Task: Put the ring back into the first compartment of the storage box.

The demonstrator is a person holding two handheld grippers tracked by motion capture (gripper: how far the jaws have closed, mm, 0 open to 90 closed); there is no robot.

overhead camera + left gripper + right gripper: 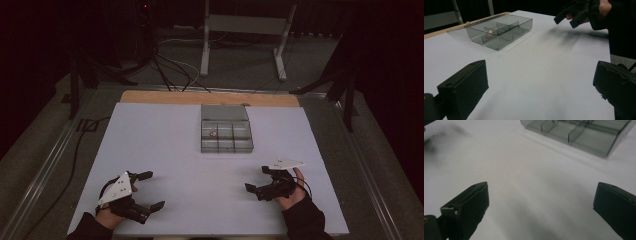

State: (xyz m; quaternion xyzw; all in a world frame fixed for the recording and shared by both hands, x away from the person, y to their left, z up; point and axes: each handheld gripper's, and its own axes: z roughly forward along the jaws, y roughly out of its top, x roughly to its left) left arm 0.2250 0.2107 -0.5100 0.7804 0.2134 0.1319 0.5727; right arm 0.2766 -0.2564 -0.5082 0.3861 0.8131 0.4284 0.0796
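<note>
A clear grey compartment box [226, 135] with its lid laid back sits at the table's far middle. A small pinkish item [212, 133] lies in its left middle compartment, also seen as the pinkish item [490, 32] in the box [499, 30]. My left gripper [151, 190] rests at the near left, jaws wide apart and empty. My right gripper [256, 179] hovers at the near right, open and empty. In the left gripper view the right gripper [569, 17] shows at top right. The box's near corner [584, 137] appears in the right gripper view.
A white sheet [165, 150] covers the table, with a wooden strip [150, 97] along its far edge. Metal rails [45, 165] run down both sides. Beyond the table stand a white frame [245, 30] and loose cables [170, 70] on the floor.
</note>
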